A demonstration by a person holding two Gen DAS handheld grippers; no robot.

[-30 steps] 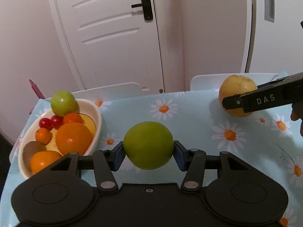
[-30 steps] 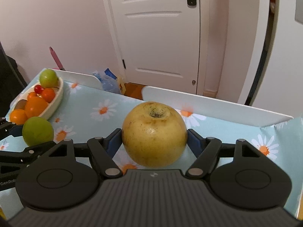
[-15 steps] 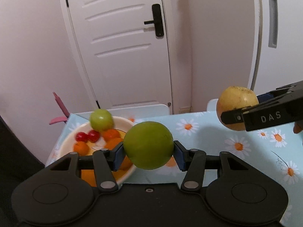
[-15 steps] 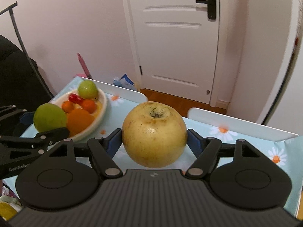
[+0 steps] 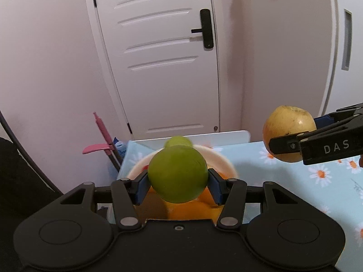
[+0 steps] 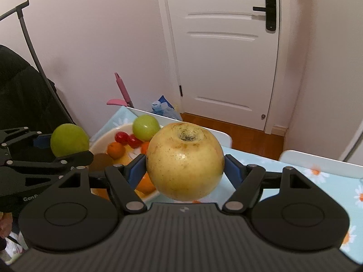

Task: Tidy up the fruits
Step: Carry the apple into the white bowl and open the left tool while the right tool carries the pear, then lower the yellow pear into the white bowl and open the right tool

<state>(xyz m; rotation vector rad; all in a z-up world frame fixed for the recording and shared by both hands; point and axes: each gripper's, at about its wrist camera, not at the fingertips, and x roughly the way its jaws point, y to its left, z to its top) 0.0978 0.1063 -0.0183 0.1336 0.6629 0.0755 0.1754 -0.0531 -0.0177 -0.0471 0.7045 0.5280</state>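
Observation:
My left gripper (image 5: pixel 178 184) is shut on a green apple (image 5: pixel 178 174) and holds it above the white fruit bowl (image 5: pixel 223 161). It also shows in the right wrist view (image 6: pixel 69 142). My right gripper (image 6: pixel 185 170) is shut on a yellow apple (image 6: pixel 185 161), held in the air right of the bowl (image 6: pixel 102 141). The yellow apple also shows in the left wrist view (image 5: pixel 289 132). The bowl holds another green apple (image 6: pixel 145 127), cherry tomatoes (image 6: pixel 127 138), small oranges (image 6: pixel 115 149) and a kiwi (image 6: pixel 101 161).
The table has a light blue daisy cloth (image 5: pixel 295 181) and white raised edges (image 6: pixel 317 161). A pink tool (image 6: pixel 122 93) and a blue bag (image 6: pixel 163 108) stand behind the table. A white door (image 5: pixel 163 56) is beyond.
Both grippers have lifted and swung left with their apples. The green apple is now over the bowl, and the yellow apple is closer to it.

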